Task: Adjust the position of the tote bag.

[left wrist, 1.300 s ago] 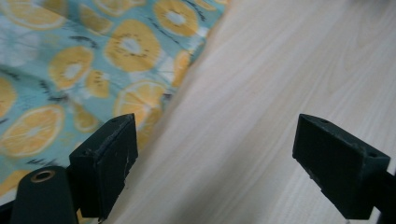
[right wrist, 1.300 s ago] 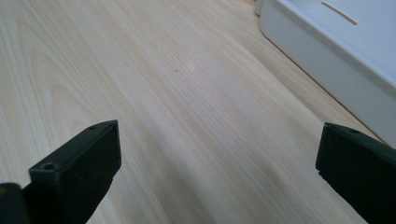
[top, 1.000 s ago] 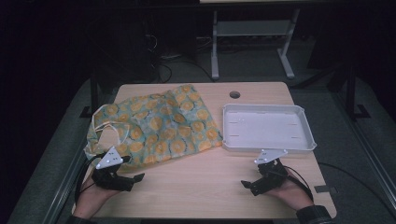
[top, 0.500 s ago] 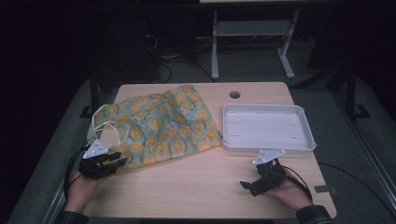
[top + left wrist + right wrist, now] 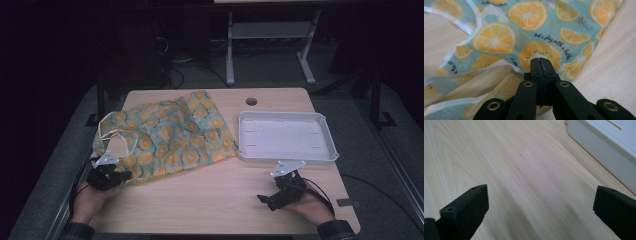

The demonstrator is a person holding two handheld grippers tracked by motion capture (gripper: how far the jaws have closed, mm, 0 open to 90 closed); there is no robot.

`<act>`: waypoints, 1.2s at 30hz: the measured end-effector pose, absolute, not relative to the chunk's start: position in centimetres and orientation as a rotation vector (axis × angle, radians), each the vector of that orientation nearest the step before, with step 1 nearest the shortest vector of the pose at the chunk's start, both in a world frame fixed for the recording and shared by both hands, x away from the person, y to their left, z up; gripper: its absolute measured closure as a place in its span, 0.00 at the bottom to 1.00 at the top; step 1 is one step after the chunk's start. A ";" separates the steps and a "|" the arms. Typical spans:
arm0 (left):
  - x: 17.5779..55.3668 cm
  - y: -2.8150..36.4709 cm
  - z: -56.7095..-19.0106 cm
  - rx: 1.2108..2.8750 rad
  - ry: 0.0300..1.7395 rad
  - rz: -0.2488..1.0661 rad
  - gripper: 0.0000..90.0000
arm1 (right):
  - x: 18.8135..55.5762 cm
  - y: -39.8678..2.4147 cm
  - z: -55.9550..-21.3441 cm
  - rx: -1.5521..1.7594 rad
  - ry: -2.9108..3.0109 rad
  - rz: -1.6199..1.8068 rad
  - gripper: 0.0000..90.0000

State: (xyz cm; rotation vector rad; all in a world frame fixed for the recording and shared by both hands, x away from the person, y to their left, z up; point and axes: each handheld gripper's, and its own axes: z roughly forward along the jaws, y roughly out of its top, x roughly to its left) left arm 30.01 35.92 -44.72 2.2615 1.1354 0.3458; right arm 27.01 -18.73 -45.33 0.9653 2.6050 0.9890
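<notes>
Lemon-print cloth bag: my left gripper had just closed on its near-left corner; my right gripper gaped, idle; lifting remained.

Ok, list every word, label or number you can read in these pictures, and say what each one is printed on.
"let's play with a bottle" (last word unsure): small black script on the lemon-print cloth bag, right of the left tool.
More black script at the bag's lower left edge: too blurred to read.
White tray: no readable text.
Wooden table: none.
</notes>
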 end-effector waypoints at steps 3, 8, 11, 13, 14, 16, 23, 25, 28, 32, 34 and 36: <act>30.0 35.5 -45.0 2.300 1.118 0.315 0.99 | 27.0 -18.7 -45.3 0.964 2.606 0.990 0.00; 29.8 35.1 -45.0 2.324 1.091 0.281 0.99 | 27.0 -18.8 -45.3 0.964 2.606 0.986 0.00; 29.5 34.5 -45.0 2.336 1.065 0.255 1.00 | 27.0 -18.9 -45.3 0.963 2.605 0.986 0.00; 29.4 34.4 -44.9 2.343 1.056 0.247 1.00 | 27.0 -18.8 -45.3 0.964 2.604 0.986 0.00; 29.3 34.3 -44.9 2.350 1.049 0.238 1.00 | 27.0 -18.8 -45.3 0.963 2.605 0.984 0.00; 29.0 33.8 -44.8 2.370 1.018 0.215 1.00 | 27.0 -18.8 -45.3 0.958 2.607 0.982 0.00; 28.6 31.8 -44.8 2.397 0.956 0.167 1.00 | 27.0 -18.8 -45.4 0.955 2.607 0.972 0.00; 28.4 31.2 -44.8 2.403 0.944 0.156 1.00 | 27.0 -18.8 -45.4 0.958 2.608 0.970 0.00; 28.4 30.6 -44.8 2.414 0.922 0.150 1.00 | 27.0 -18.8 -45.4 0.954 2.608 0.970 0.00; 28.2 29.7 -44.8 2.424 0.893 0.130 1.00 | 27.0 -18.7 -45.4 0.953 2.615 0.966 0.00; 28.2 29.3 -44.8 2.427 0.884 0.121 1.00 | 27.0 -18.7 -45.4 0.952 2.615 0.966 0.00; 28.3 28.8 -44.8 2.434 0.867 0.111 1.00 | 27.0 -18.7 -45.4 0.950 2.614 0.969 0.00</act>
